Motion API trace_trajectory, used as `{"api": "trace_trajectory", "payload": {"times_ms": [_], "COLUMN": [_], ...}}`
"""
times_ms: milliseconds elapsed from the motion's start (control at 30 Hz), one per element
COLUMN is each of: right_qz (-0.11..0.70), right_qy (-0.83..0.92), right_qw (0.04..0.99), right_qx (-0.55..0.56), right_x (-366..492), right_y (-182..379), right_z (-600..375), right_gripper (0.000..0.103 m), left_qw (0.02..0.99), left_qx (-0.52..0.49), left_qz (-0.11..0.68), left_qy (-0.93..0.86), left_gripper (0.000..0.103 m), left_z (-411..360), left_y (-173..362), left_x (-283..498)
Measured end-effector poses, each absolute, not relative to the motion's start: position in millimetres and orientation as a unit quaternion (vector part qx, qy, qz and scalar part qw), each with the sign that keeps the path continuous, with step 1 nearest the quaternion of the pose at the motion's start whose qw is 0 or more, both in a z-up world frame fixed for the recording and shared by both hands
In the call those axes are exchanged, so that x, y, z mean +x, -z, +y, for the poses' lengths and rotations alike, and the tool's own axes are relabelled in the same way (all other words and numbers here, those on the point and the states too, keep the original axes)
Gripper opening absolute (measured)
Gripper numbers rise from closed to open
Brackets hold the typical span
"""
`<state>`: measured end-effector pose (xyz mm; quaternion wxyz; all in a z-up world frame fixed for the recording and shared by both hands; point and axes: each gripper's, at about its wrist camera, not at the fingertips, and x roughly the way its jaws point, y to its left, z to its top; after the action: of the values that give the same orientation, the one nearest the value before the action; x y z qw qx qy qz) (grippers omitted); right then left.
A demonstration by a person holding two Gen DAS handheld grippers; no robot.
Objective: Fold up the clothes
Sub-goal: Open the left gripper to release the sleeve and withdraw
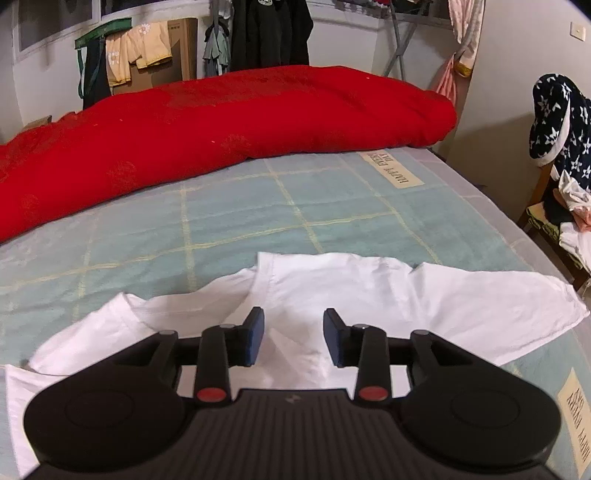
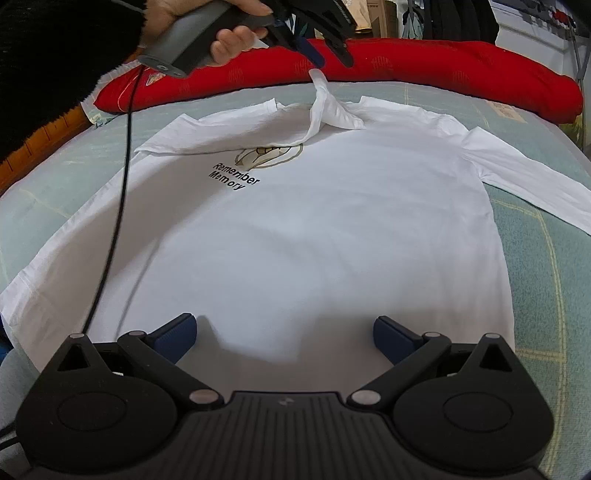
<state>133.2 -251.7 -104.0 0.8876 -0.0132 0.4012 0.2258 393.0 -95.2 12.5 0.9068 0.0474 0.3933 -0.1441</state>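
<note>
A white T-shirt (image 2: 314, 240) printed "Remember Memory" lies front up on the bed, hem towards the right wrist camera. Its near-left shoulder part is folded over the print, and a strip of cloth (image 2: 319, 96) rises in a peak near the collar. That peak reaches the tip of my left gripper (image 2: 328, 51), held above it by a hand (image 2: 229, 40). In the left wrist view my left gripper (image 1: 295, 336) has its blue pads apart, with only the shirt (image 1: 332, 288) below the gap. My right gripper (image 2: 284, 332) stands wide open over the hem, holding nothing.
A red quilt (image 1: 221, 122) lies heaped along the far side of the teal checked sheet (image 1: 258, 214). At the right a chair (image 1: 565, 192) carries a pile of clothes. Garments (image 1: 269, 29) hang at the back wall. A black cable (image 2: 122, 184) crosses the shirt's left side.
</note>
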Motion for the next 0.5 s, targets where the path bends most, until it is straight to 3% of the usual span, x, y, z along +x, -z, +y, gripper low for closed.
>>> {"api": "trace_trajectory", "payload": {"times_ms": [333,500], "right_qz": [0.408,0.414], "right_qy": [-0.21,-0.201], "right_qw": [0.888,0.887], "right_qx": [-0.028,-0.033], "right_x": [136,138], "right_y": [105,104], "right_z": [-244,-240], "right_gripper": [0.103,0.103], "left_qw": [0.911,0.921], "left_qx": [0.038,0.048], "left_qz": [0.4,0.383], "left_qy": [0.091,0.053], "left_gripper": [0.044,0.047], "left_z": [31,93], "left_y": [-26,-7], "left_x": [346,302]}}
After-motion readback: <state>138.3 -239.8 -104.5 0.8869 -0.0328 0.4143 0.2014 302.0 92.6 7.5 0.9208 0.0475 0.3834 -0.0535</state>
